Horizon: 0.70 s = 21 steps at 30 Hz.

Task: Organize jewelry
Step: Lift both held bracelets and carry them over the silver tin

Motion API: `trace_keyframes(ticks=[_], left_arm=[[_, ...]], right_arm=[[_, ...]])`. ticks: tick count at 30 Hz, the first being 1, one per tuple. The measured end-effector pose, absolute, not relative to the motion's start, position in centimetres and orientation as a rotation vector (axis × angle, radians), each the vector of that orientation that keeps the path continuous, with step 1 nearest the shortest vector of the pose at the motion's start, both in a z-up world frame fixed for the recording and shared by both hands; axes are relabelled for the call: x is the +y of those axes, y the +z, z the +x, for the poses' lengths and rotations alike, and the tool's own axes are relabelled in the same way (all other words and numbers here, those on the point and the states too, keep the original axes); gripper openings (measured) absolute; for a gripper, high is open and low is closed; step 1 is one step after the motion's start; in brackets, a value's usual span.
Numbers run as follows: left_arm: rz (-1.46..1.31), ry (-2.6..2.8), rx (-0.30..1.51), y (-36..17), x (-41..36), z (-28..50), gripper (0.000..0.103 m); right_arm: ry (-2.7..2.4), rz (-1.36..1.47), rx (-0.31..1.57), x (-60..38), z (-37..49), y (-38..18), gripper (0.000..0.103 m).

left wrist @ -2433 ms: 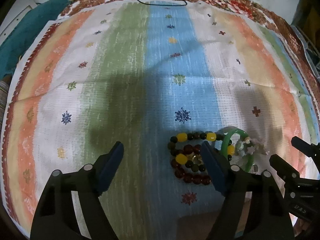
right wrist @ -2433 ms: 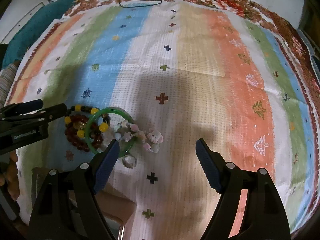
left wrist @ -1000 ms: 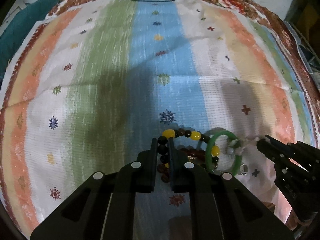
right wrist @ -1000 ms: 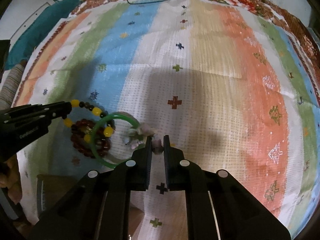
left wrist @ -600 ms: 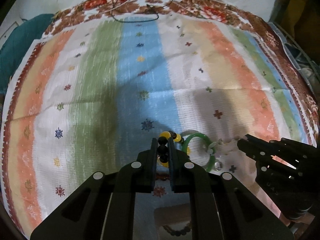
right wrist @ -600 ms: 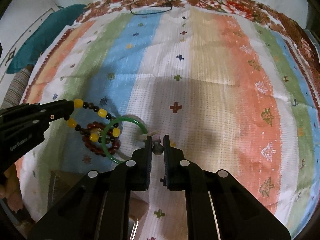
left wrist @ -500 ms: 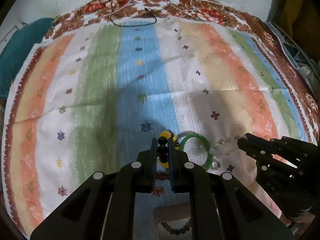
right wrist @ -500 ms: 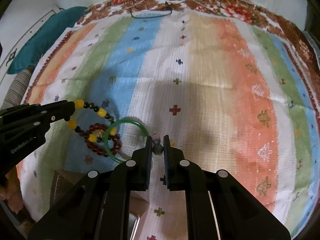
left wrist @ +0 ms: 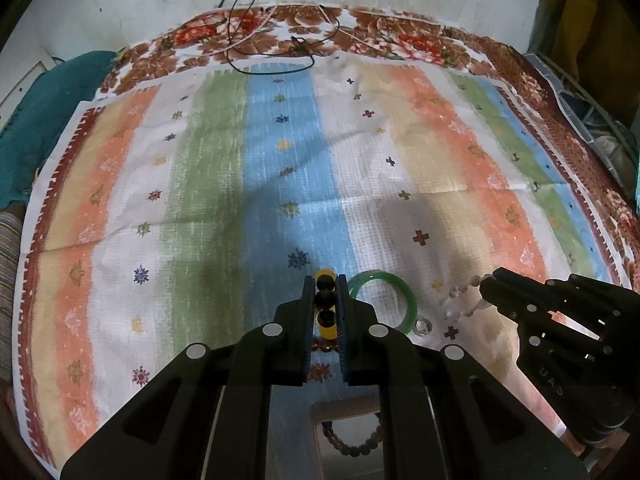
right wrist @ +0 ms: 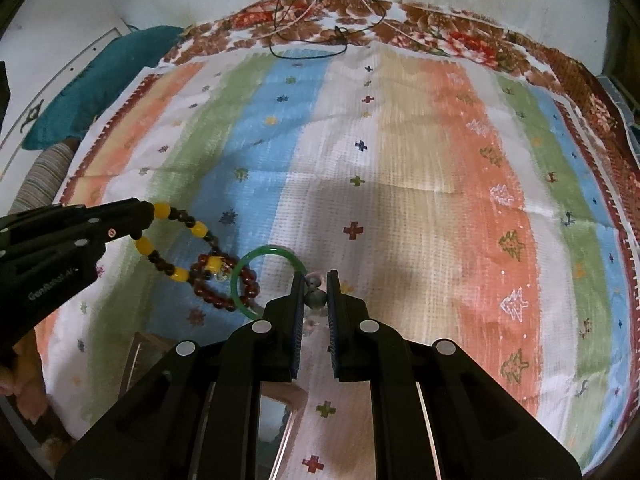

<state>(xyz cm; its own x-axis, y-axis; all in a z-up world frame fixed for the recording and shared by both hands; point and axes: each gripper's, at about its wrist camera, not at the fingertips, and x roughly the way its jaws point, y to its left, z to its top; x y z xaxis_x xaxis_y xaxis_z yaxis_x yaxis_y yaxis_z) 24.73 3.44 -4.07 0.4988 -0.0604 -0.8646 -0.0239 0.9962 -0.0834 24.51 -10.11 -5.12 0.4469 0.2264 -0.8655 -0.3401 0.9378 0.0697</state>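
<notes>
**Both fingers clamped on bead strands, lifted off the cloth**

Left wrist view: your left gripper (left wrist: 325, 300) is closed tight on the yellow-and-dark bead bracelet (left wrist: 325, 280); dark beads sit pinched between the fingers, a yellow bead at each end of the pinch. Green bangle (left wrist: 383, 302) lies flat on the striped cloth (left wrist: 280, 184), just right of the fingers. Small clear ring (left wrist: 423, 326) beside the bangle's near-right edge. Right gripper (left wrist: 486, 284) enters from the right, a pale bead strand (left wrist: 460, 298) trailing from its tip.

Right wrist view: your right gripper (right wrist: 316, 296) is closed on that pale strand (right wrist: 315, 294), a grey bead in the pinch. The yellow-and-dark bracelet (right wrist: 188, 240) hangs as a loop from the left gripper (right wrist: 146, 216), its low end on the dark red bead bracelet (right wrist: 224, 284), which overlaps the bangle (right wrist: 260, 280).

Handling, my read: the strands are light and floppy and will swing and snag; pinch across a bead. The bangle is rigid, slick, possibly brittle; take it across the rim.
</notes>
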Motion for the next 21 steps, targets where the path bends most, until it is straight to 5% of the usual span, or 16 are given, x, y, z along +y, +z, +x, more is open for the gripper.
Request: trace_keyframes(ticks=[21], left_arm=[[-0.078,-0.048,0.982,-1.3,1.7,20.9,0.009]], right_arm=[[0.378,-0.095,0.978,-10.4,20.7,-2.0,0.012]])
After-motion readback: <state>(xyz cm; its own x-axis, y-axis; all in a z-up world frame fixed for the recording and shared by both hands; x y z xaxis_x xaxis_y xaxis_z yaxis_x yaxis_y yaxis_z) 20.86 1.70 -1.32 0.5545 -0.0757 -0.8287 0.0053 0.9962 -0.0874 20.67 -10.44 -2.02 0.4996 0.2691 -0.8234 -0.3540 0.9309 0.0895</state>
